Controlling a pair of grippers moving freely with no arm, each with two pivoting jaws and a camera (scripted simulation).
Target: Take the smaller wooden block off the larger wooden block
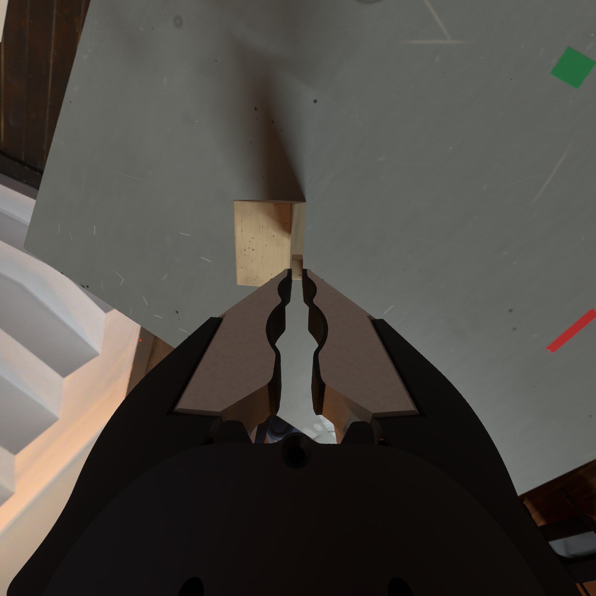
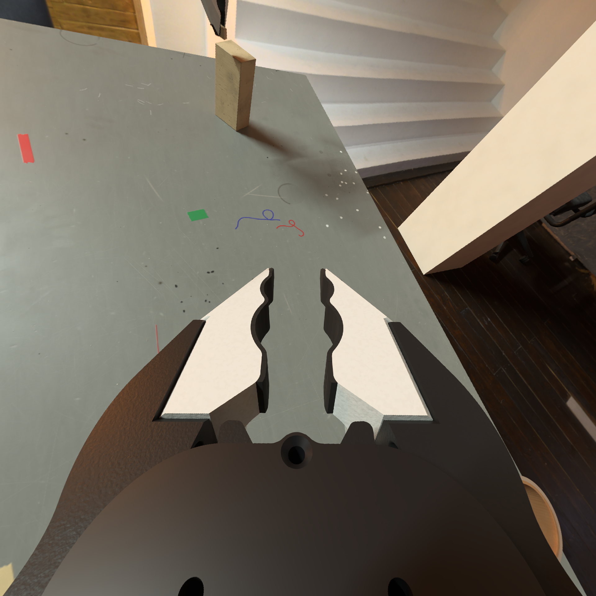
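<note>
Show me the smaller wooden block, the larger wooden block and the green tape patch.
smaller wooden block [image 1: 297, 270]: left wrist view, face between the fingertips.
larger wooden block [image 2: 229, 85]: right wrist view, broad side face.
green tape patch [image 2: 197, 215]: right wrist view, its middle.

Showing pale tan with dark specks and faint grain on the big block [image 2: 234, 85], the same light wood on the small block [image 1: 297, 267]. Wearing scratched grey across the table [image 2: 96, 225], carrying a green patch [image 2: 197, 215], a red strip [image 2: 25, 148], blue [image 2: 254, 219] and red squiggles [image 2: 292, 227]. Pairing black bodies with cream finger plates on both grippers [image 1: 296, 274] [image 2: 297, 274].
</note>
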